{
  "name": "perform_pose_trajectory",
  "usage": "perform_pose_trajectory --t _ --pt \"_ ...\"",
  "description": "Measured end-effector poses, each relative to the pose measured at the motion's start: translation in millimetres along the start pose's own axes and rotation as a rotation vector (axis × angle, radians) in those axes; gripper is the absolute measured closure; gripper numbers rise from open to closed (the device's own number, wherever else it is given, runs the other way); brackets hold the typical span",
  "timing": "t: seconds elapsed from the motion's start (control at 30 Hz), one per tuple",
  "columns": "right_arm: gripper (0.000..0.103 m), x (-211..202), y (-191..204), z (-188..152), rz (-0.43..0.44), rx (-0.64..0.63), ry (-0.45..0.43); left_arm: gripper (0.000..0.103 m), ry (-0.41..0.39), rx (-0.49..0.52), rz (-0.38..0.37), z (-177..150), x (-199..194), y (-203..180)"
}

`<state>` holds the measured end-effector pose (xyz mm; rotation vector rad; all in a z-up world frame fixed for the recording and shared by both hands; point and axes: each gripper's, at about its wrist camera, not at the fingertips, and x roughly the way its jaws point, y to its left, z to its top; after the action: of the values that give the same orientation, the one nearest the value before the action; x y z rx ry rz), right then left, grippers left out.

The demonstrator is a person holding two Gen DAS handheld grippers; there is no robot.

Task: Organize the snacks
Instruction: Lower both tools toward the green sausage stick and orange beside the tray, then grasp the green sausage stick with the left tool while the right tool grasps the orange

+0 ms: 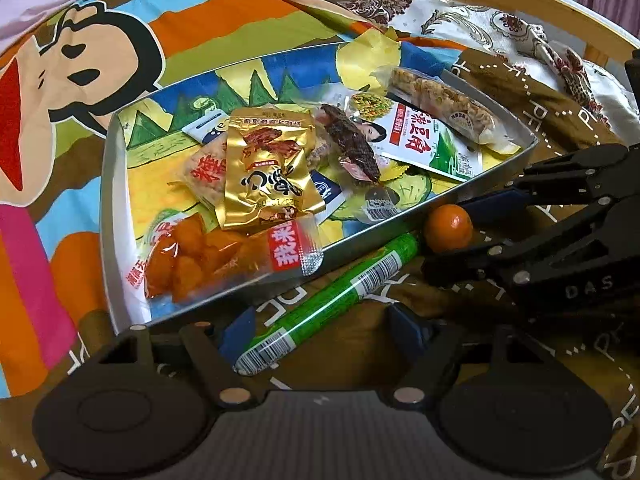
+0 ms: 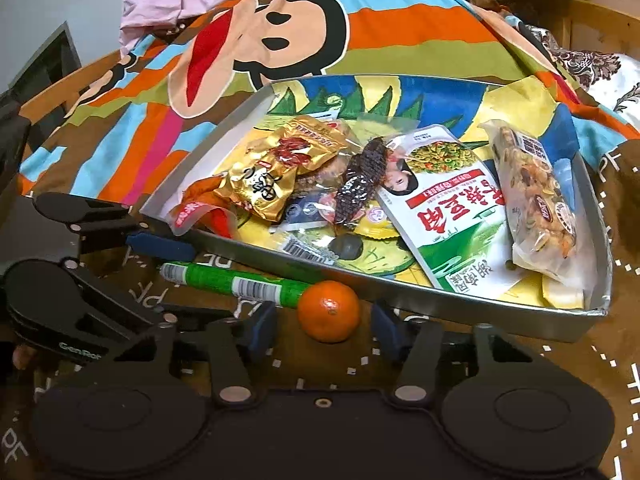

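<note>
A green stick snack (image 1: 328, 292) (image 2: 236, 282) and a small orange (image 1: 447, 227) (image 2: 329, 311) lie on brown cloth just in front of a metal tray (image 1: 108, 200) (image 2: 400, 296). My left gripper (image 1: 320, 330) (image 2: 176, 276) straddles the stick's near end, and its pads stand off it. My right gripper (image 2: 324, 328) (image 1: 452, 236) has the orange between its fingers with small gaps on both sides. The tray holds a gold packet (image 1: 268, 176) (image 2: 276, 172), a white-green pea bag (image 1: 432, 140) (image 2: 452, 216), a nut bar (image 1: 444, 100) (image 2: 532, 200) and a bag of orange pieces (image 1: 200, 260).
A striped cartoon blanket (image 1: 120, 60) (image 2: 280, 40) lies behind and left of the tray. Brown printed cloth (image 1: 540, 128) covers the near side. Floral fabric (image 1: 480, 28) and a wooden rail (image 1: 540, 4) sit at the far right. The two grippers nearly touch.
</note>
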<state>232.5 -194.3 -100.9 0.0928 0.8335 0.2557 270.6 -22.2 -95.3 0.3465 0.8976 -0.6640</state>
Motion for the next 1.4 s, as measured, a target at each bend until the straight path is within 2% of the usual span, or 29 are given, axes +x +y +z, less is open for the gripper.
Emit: perform_pose_trajectory --t 0.07,0.1,0.17,0.23,0.33,0.43,0.53,0.67,0.73,0.8,0.9,1.03,1.13,1.2,1.3,1.4 --pt "0.063 0.3 -1.5 0.3 -0.003 0.017 0.001 0.029 0.004 -0.018 -0.004 0.1 -0.4 1.5" --pt "0.066 -0.1 -2.6 0.5 -0.002 0.023 0.001 0.034 0.009 -0.031 -0.007 0.4 -0.8 2.1" --pt "0.066 -2.3 -4.6 0.1 0.004 0.028 -0.001 0.041 0.020 -0.066 0.000 0.4 -3.2 3.4" --pt "0.067 -5.6 -5.8 -1.3 0.007 0.032 0.001 0.053 0.033 -0.100 0.015 -0.1 -7.0 4.5" --pt "0.067 -11.1 -6.3 -2.9 0.010 0.030 0.004 0.061 0.053 -0.150 0.011 -1.2 -15.0 7.0" --pt "0.067 -13.1 -6.7 -3.2 0.016 0.028 0.006 0.061 0.063 -0.162 -0.006 1.0 -21.3 8.0" --pt "0.067 -13.4 -6.2 -4.0 0.018 0.015 0.005 0.058 0.090 -0.115 0.009 6.1 -5.8 8.4" --pt "0.066 -12.5 -7.2 -5.7 0.025 -0.003 0.003 0.053 0.093 -0.077 -0.028 12.2 10.2 12.3" --pt "0.067 -11.1 -8.4 -6.0 0.028 -0.002 0.004 0.047 0.085 -0.051 -0.014 11.2 13.7 8.7" --pt "0.067 -10.1 -8.2 -5.7 0.028 -0.005 0.004 0.046 0.083 -0.006 0.019 10.2 18.4 -0.7" --pt "0.067 -11.6 -7.1 -6.0 0.027 -0.012 0.003 0.049 0.093 0.010 0.066 9.8 16.8 -10.7" --pt "0.067 -19.8 -7.1 -8.0 0.020 -0.021 0.010 0.058 0.113 -0.058 0.104 6.0 6.0 -20.8" --pt "0.067 -26.4 -7.3 -10.8 0.018 -0.031 0.025 0.071 0.137 -0.091 0.067 0.2 -10.7 -28.0" --pt "0.067 -28.4 -6.8 -11.9 0.019 -0.041 0.033 0.076 0.147 -0.078 0.046 -5.1 -18.9 -34.6" --pt "0.067 -27.7 -7.0 -13.3 0.022 -0.045 0.041 0.075 0.145 -0.017 0.072 -7.2 -15.5 -43.5" --pt "0.067 -25.3 -7.7 -14.7 0.026 -0.058 0.044 0.075 0.150 -0.044 0.049 1.1 -5.2 -36.1"
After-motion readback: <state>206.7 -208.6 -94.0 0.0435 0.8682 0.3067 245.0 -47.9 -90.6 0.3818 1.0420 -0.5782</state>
